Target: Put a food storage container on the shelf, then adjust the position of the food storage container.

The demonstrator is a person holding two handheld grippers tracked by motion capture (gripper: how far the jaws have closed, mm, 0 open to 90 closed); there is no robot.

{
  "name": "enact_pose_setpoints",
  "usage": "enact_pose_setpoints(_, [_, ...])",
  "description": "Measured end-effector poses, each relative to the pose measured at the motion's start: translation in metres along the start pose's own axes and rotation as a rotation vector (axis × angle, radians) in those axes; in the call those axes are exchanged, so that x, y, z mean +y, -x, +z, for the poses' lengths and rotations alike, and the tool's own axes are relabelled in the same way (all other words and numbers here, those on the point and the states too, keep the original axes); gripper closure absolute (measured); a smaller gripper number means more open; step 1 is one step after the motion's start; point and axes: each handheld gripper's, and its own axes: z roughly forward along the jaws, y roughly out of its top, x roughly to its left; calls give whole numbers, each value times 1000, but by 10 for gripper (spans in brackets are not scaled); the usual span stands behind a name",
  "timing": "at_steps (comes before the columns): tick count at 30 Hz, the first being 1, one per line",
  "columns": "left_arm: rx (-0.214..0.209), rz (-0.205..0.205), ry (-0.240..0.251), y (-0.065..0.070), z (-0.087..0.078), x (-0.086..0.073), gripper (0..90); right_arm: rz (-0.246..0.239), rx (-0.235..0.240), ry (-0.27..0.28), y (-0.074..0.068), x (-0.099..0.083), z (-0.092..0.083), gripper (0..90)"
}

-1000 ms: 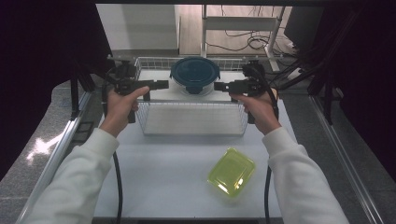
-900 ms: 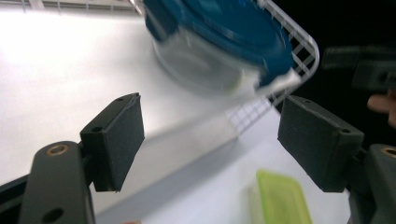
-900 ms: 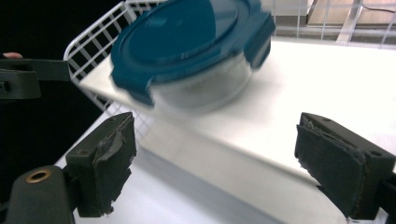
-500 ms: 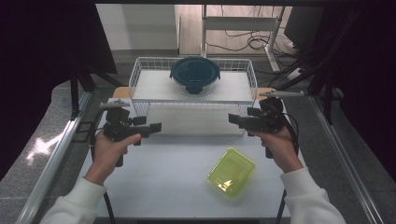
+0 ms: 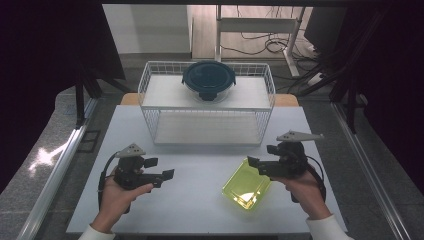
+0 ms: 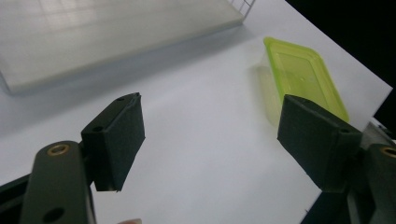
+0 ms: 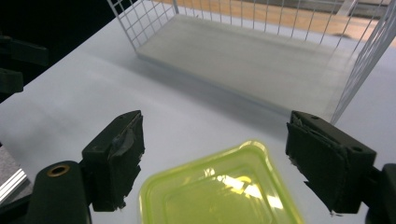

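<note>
High view: my left claw (image 5: 162, 176) released, empty, over counter (image 5: 200, 210); right claw (image 5: 257, 164) just been closing, nothing gripped, tips above yellow-green container (image 5: 245, 187).
Left gripper view: container (image 6: 299, 74) ahead, right of claw.
Right gripper view: container (image 7: 219, 191) just below spread claw.

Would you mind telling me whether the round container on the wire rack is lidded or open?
Lidded: a dark blue lid covers the round container on the rack.

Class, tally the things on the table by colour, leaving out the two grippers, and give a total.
White: 1, wire rack
Dark blue: 1, lidded bowl on the rack
Yellow-green: 1, container
Total: 3
</note>
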Motion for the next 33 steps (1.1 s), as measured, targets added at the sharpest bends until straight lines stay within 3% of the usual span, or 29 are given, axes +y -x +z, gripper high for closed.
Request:
enact_pose_setpoints(9, [24, -17, -17, -5, -4, -19, 222, -13, -3, -25, -2, -37, -6, 198])
enact_pose_setpoints(14, [43, -52, -37, -11, -4, -34, 223, 7, -15, -52, 8, -60, -8, 221])
enact_pose_setpoints(15, [48, -55, -44, -12, -4, -37, 223, 10, -20, -78, 11, -66, -6, 231])
enact_pose_setpoints(20, [51, -52, -44, -11, -4, -38, 223, -1, -38, -95, 11, -70, -4, 239])
enact_pose_setpoints(33, [64, -43, -60, -11, 1, -40, 221, 14, -21, -107, 16, -72, -10, 305])
